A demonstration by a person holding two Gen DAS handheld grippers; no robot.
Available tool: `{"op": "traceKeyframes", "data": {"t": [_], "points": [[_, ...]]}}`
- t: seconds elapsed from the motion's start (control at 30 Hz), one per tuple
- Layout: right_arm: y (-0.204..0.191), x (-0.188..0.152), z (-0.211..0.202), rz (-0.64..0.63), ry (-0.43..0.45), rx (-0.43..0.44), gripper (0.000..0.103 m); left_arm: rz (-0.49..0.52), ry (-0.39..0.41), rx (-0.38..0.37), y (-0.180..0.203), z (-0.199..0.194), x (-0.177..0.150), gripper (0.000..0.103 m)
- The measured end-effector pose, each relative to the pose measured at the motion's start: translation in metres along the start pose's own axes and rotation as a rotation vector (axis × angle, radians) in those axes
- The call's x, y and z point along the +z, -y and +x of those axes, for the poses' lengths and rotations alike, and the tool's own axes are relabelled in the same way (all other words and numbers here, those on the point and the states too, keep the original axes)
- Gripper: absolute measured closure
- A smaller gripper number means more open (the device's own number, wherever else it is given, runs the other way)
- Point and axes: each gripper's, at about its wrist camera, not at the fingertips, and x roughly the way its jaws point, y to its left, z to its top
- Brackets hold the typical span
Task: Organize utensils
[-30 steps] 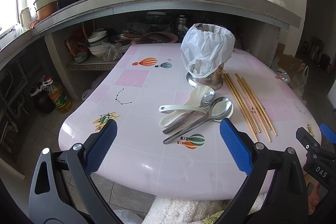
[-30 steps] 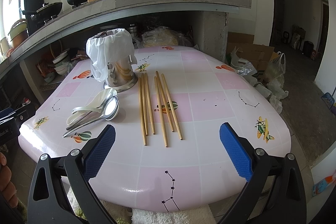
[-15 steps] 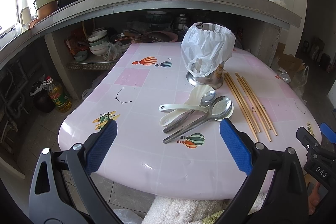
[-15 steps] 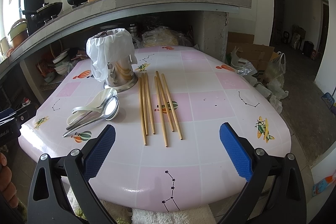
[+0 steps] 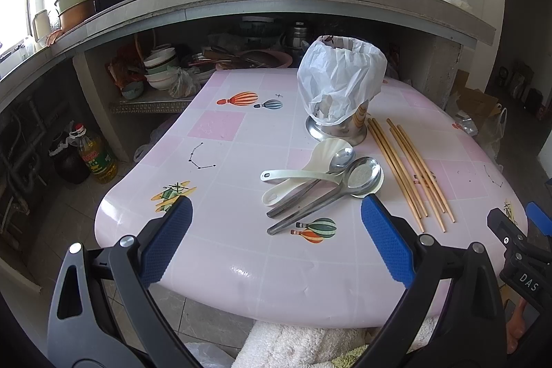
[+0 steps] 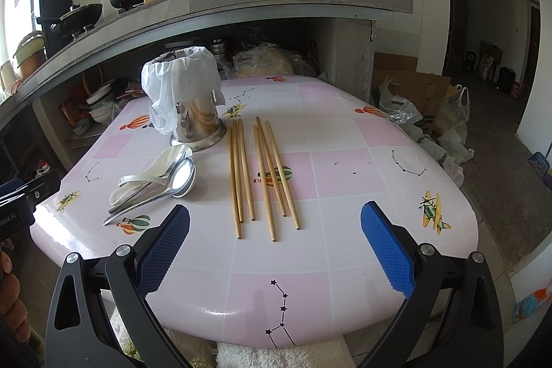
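Left wrist view unchanged: both hand-held grippers [image 5: 276, 223] [image 6: 275, 231] still wide, empty above table [image 5: 220, 230].

Showing pink-and-white checks with balloon prints on the table [image 6: 345, 168], blue pads [image 6: 386, 250], tan chopsticks [image 6: 238, 175], silvery spoons [image 5: 358, 176]

The surface [image 6: 345, 168] is a rounded top with a pink-and-white checked covering printed with balloons, planes and star patterns. At its far middle stands 1 steel holder [image 6: 198, 123] draped with a white plastic bag [image 6: 179, 85]; 6 wooden chopsticks [image 6: 262, 171] lie just beside it in 2 groups of 3, roughly parallel. In front of the holder, 2 white spoons [image 5: 303, 169] and 2 metal spoons [image 5: 331, 185] lie overlapped in 1 pile.
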Motion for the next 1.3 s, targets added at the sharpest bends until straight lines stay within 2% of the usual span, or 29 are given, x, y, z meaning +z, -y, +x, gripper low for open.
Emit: {"op": "traceKeyframes", "data": {"t": [0.47, 0.77, 0.9, 1.3], "points": [[0.001, 0.000, 0.003, -0.008, -0.008, -0.005, 0.006, 0.002, -0.020, -0.004, 0.001, 0.005, 0.002, 0.008], [-0.018, -0.007, 0.031, -0.075, -0.086, 0.011, 0.006, 0.021, -0.082, 0.001, -0.007, 0.032, 0.004, 0.008], [-0.028, -0.004, 0.038, -0.102, -0.076, 0.028, 0.006, 0.022, -0.100, -0.011, -0.011, 0.044, 0.008, 0.008], [-0.041, 0.007, 0.064, -0.128, -0.073, 0.060, 0.006, -0.005, -0.110, -0.120, -0.017, 0.080, 0.026, 0.008]]}}
